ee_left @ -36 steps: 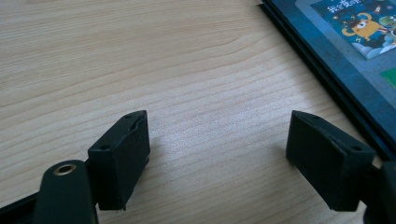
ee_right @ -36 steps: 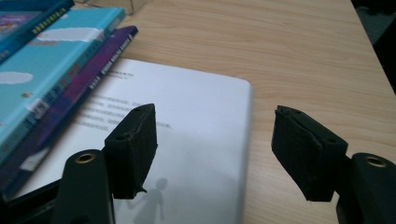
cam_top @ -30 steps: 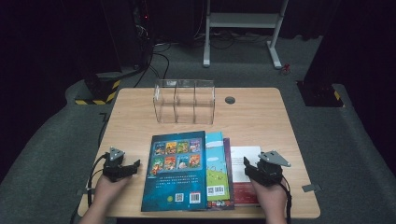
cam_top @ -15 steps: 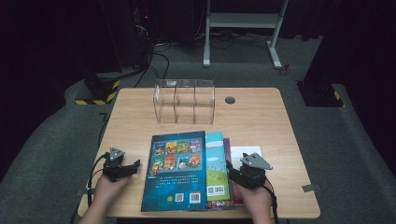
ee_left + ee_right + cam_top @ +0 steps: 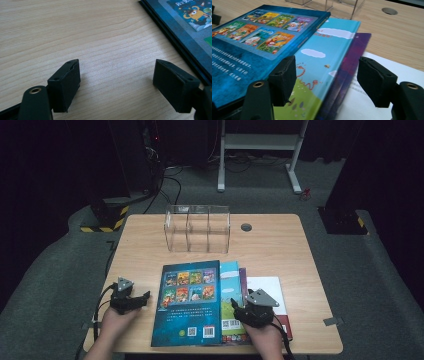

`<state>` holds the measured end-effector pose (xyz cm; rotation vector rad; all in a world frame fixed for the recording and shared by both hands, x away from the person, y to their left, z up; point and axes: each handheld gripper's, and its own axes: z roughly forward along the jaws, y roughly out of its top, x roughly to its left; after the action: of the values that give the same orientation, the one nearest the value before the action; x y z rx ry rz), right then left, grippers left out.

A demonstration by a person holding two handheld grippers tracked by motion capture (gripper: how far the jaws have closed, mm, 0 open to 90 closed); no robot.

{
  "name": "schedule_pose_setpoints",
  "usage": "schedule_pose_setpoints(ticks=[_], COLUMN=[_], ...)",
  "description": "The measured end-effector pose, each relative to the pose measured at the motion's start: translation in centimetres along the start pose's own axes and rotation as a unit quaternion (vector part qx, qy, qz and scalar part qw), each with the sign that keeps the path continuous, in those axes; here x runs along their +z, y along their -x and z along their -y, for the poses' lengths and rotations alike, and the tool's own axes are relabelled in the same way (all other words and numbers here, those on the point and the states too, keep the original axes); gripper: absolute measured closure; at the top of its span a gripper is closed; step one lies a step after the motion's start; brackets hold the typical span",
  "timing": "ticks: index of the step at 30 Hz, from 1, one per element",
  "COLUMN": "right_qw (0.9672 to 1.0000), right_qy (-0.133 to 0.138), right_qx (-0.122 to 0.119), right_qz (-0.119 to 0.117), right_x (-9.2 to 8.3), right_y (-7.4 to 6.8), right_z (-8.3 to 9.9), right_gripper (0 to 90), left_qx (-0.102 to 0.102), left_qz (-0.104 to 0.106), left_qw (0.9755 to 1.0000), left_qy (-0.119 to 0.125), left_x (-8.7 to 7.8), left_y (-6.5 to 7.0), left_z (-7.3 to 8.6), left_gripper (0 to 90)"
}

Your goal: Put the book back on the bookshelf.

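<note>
Right hand-held gripper [image 5: 250,308] over books [image 5: 227,307] (jaws apart).

Each hand carries a compact black gripper. The left gripper [image 5: 131,301] has a small grey three-cornered plate on top, dotted with tiny fasteners, and a thin black cable looping away from its body. The right gripper [image 5: 255,310] wears a larger grey three-cornered plate and trails its own black cable. Seen close, the jaws are blocky matte-black pads with slanted faces, mounted on rounded black arms, each arm bearing a brass-coloured ringed hole. The forearms are bare, no sleeves showing.
</note>
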<state>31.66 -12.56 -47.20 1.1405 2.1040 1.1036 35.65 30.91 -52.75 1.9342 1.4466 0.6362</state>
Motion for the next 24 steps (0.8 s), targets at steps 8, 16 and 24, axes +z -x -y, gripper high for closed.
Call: schedule_pose_setpoints(ticks=[8, 16, 24], right_qw=[0.9999, 1.0000, 1.0000], right_qy=[-0.005, -0.002, -0.004], right_qx=[-0.008, -0.007, -0.001], right_qz=[-0.011, -0.005, -0.006], right_x=[0.3, 0.0, -0.1], right_y=[-0.9, -0.6, -0.5], right_z=[0.2, 0.6, 0.7], right_gripper=[31.6, 31.7, 31.9], left_qx=[-0.008, -0.035, -0.023], left_qz=[0.000, 0.045, 0.091], left_qw=[1.0000, 0.9983, 0.9953], left_qy=[-0.004, 0.017, 0.021], left_x=[-0.2, -1.2, -1.8], left_y=[0.3, 1.1, 3.6], left_z=[-0.1, -0.6, -0.9], left_gripper=[25.3, 27.3, 24.4])
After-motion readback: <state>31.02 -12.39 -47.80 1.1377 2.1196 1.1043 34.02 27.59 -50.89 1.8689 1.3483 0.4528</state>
